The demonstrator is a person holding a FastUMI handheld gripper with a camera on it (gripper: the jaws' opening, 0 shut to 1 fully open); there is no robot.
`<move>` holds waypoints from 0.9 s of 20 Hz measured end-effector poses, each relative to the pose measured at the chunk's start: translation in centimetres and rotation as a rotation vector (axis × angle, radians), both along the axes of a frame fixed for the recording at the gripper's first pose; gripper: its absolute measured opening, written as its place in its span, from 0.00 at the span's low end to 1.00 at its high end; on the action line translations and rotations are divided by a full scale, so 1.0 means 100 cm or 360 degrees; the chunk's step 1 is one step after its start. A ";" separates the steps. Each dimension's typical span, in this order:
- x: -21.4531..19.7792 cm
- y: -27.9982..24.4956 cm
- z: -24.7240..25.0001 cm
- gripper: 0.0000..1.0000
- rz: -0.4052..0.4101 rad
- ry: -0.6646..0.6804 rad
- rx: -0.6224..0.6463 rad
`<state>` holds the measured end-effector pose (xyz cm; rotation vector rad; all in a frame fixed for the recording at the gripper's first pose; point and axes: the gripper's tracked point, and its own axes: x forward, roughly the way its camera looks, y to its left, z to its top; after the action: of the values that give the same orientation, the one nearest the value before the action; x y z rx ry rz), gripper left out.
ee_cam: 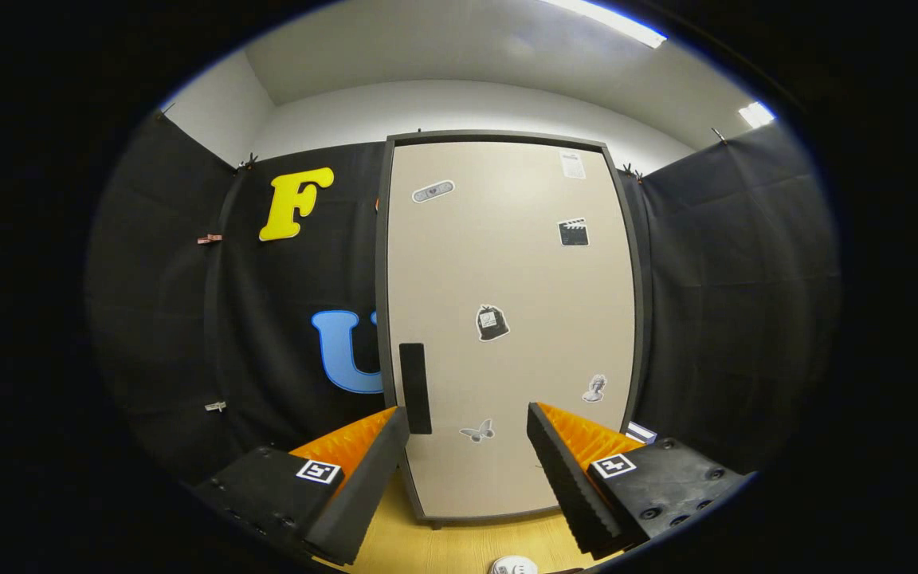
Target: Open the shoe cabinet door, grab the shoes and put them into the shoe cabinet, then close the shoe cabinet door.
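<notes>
Gripper view: gripper (467, 418) fingers spread wide, empty, closed shoe cabinet door (507, 319) standing just beyond them

Wooden floor (459, 546) bears shoe cabinet (507, 319), white shoe (513, 566)

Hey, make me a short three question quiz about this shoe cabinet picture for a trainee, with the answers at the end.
1. True or false: the cabinet door is shut.
2. Which edge of the door carries the dark handle: A) the edge by the gripper's left finger, B) the edge by its right finger, C) the top?
3. Fill in: the hand-held gripper has its fingers ____, with nothing between them.

Key: 1 true; 2 A; 3 open.
</notes>
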<state>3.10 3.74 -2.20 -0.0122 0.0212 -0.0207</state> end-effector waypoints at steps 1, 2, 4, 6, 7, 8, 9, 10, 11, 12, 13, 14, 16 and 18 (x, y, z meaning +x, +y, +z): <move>0.004 0.001 -0.003 0.98 -0.0004 0.0012 0.0006; 0.008 0.005 -0.007 0.98 0.0003 0.0028 0.0012; 0.020 0.015 -0.015 0.98 0.0019 0.0056 0.0011; 0.034 0.025 -0.024 0.98 0.0041 0.0081 0.0006; 0.043 0.030 -0.028 0.98 0.0047 0.0086 0.0009; 0.052 0.033 -0.031 0.98 0.0046 0.0093 0.0011; 0.062 0.035 -0.035 0.98 0.0038 0.0099 0.0009; 0.072 0.036 -0.039 0.98 0.0030 0.0099 0.0009; 0.081 0.039 -0.042 0.97 0.0027 0.0100 0.0013; 0.091 0.041 -0.045 0.97 0.0019 0.0099 0.0017; 0.100 0.041 -0.048 0.97 0.0009 0.0102 0.0018; 0.108 0.041 -0.051 0.97 0.0000 0.0105 0.0020; 0.124 0.043 -0.056 0.97 -0.0005 0.0103 0.0026; 0.137 0.043 -0.061 0.97 -0.0015 0.0109 0.0027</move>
<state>16.77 8.07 -8.33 0.0040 0.0897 -0.0294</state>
